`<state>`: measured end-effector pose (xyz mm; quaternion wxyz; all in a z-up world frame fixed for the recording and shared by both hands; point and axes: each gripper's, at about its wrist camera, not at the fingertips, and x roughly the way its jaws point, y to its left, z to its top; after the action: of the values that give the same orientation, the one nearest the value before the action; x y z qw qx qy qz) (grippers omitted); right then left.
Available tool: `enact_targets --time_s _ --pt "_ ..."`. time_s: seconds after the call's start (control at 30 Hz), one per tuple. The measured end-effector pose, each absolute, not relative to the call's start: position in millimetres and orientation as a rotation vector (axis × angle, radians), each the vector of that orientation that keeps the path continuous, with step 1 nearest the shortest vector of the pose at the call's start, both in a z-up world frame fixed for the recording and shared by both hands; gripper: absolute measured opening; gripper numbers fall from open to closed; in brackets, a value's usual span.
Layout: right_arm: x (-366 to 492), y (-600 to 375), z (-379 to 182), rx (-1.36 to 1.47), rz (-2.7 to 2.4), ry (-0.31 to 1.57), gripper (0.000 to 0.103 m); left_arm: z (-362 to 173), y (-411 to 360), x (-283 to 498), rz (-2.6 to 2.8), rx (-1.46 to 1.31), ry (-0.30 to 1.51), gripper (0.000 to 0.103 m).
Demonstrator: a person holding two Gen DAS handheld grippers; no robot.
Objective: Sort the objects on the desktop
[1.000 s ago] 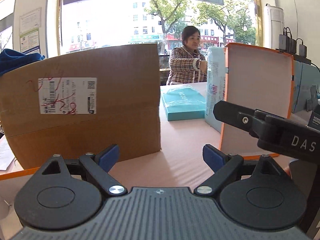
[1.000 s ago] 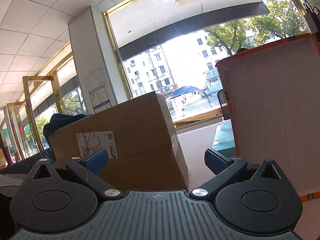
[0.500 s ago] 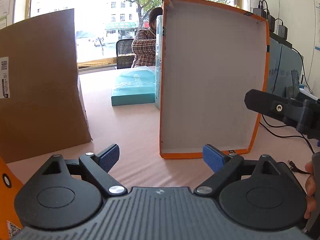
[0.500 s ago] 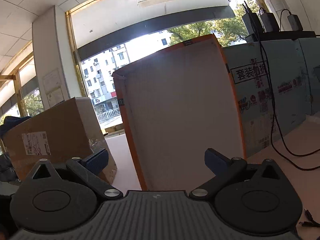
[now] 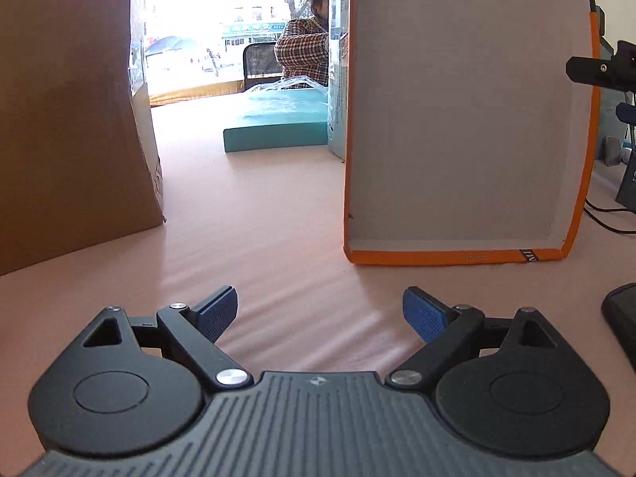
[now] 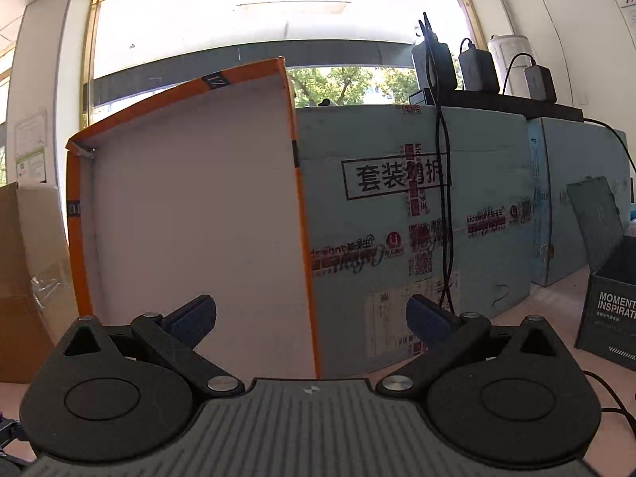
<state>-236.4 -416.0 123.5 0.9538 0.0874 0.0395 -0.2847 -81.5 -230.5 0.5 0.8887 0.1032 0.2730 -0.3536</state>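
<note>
Over the desk we have swung both views from the brown carton toward the orange-rimmed box; left gripper and right gripper fingers spread, empty, nothing sorted yet.

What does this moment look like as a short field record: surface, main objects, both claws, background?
surface: pink tabletop
orange-rimmed cardboard box lid: standing upright on its edge, pale inside facing the cameras
brown cardboard box: standing on the table, left of the lid
flat teal box: lying behind, between the two
left claw: open, empty, low over the tabletop
right claw: open, empty, facing the lid
large blue-grey printed carton: behind the lid, black chargers on top
background: person in a checked jacket, partly hidden
</note>
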Motion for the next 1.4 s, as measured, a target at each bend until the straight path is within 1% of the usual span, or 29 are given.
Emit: enact_targets --time_s 0.03,0.07,0.1,0.17,0.2,0.23,0.27,0.43,0.57,0.8,0.9,1.1,1.4 --pt "-235 -420 123 0.189 -0.581 0.063 0.092 0 -229 -79 -0.734 0.205 0.576 0.09" --pt "-235 -422 123 0.203 -0.569 0.053 0.07 -1 -228 -77 -0.733 0.195 0.585 0.09" --pt "-234 -423 122 0.215 -0.564 0.056 0.044 -2 -227 -75 -0.732 0.185 0.595 0.09" --pt "-232 -423 120 0.229 -0.566 0.071 0.026 -3 -227 -73 -0.727 0.177 0.607 0.09" --pt "-230 -422 119 0.227 -0.558 0.071 0.021 -4 -227 -72 -0.726 0.173 0.61 0.09" --pt "-230 -420 118 0.217 -0.553 0.066 0.011 -4 -227 -71 -0.725 0.168 0.614 0.09" --pt "-229 -417 119 0.201 -0.563 0.064 0.006 -4 -227 -70 -0.723 0.165 0.616 0.09" --pt "-232 -404 128 0.148 -0.547 0.061 0.005 -5 -224 -66 -0.711 0.143 0.63 0.09" --pt "-242 -388 143 0.068 -0.553 0.013 0.005 -4 -222 -67 -0.701 0.136 0.621 0.09" --pt "-265 -341 171 -0.097 -0.468 -0.027 0.008 15 -195 -85 -0.649 0.12 0.509 0.09" --pt "-275 -315 171 -0.178 -0.432 -0.044 0.008 27 -173 -99 -0.683 0.08 0.485 0.09" --pt "-292 -274 170 -0.27 -0.356 -0.046 0.012 40 -136 -135 -0.699 0.147 0.439 0.09" --pt "-311 -219 159 -0.369 -0.219 -0.009 0.019 62 -76 -160 -0.661 0.092 0.443 0.09"
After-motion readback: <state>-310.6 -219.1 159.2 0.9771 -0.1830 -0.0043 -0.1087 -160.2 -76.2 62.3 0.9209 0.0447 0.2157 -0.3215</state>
